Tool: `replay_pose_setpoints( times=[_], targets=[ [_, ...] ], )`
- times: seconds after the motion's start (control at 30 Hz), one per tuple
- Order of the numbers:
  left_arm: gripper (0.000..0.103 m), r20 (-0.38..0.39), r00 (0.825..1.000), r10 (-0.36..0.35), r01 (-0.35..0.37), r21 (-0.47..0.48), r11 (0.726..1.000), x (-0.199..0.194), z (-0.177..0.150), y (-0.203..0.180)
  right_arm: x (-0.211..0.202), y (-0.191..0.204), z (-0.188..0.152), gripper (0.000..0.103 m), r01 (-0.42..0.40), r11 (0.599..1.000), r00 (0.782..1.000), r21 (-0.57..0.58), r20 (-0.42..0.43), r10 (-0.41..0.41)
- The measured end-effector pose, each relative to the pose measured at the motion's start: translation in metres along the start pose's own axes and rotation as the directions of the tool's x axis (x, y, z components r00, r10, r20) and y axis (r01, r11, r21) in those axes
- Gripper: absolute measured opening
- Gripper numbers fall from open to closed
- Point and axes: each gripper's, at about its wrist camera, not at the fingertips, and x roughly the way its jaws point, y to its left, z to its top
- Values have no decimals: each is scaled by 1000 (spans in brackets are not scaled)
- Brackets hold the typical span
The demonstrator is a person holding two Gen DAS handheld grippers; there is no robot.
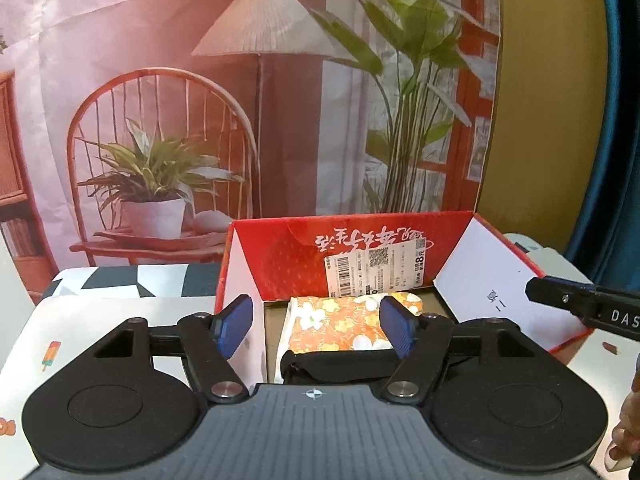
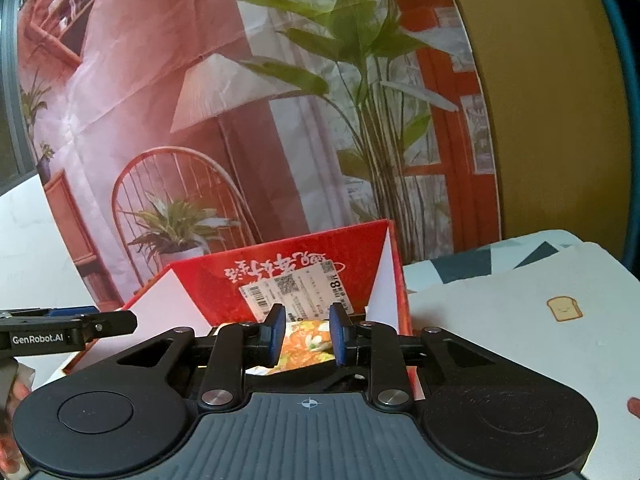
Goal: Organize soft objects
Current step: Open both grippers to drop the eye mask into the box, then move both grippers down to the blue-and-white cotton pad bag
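Observation:
A red cardboard box [image 1: 304,256] with open flaps stands on the table. Inside lie a folded orange floral cloth [image 1: 340,326] and a black soft item [image 1: 332,364] in front of it. My left gripper [image 1: 316,328] is open and empty, its blue pads spread over the box opening above the black item. My right gripper [image 2: 306,334] is open and empty, hovering just before the same box [image 2: 304,268], with the floral cloth [image 2: 306,346] showing between its fingers. The right gripper's finger shows at the right edge of the left wrist view [image 1: 580,304].
The table carries a white mat with small cartoon prints [image 2: 520,332] over a black-and-white patterned cloth [image 1: 132,284]. A printed backdrop of a chair, lamp and plants [image 1: 200,120] hangs right behind the box. The left gripper shows at the left of the right view [image 2: 68,330].

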Motion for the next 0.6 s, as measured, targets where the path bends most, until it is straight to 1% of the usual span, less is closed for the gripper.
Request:
replay_pose_setpoints(
  times=[0.1,0.17,0.23,0.27,0.3,0.43,0.6],
  targets=[
    [72,7,1000,-12,12,-14,1000,-15,-4,3,-11,6,-3,24,-14,1000,1000,-11,6,14],
    [72,10,1000,-22,23,-22,999,-26,-7,5,-19,11,-6,26,-26,1000,1000,-14,11,26],
    [72,11,999,-31,31,-36,999,-39,-13,7,-28,16,-9,35,-40,999,999,-13,17,40],
    [72,10,999,-35,35,-44,998,-45,-16,8,-33,18,-11,38,-47,999,999,-13,17,47],
    [72,9,999,-41,41,-54,998,-51,-20,9,-37,20,-13,43,-53,999,998,-13,17,53],
    [72,-9,998,-66,65,-82,994,-75,-38,10,-56,27,-24,50,-72,997,997,-2,11,72],
    [72,-45,996,-81,75,-111,991,-100,-68,12,-79,34,-44,51,-90,996,996,13,-24,90]
  ],
)
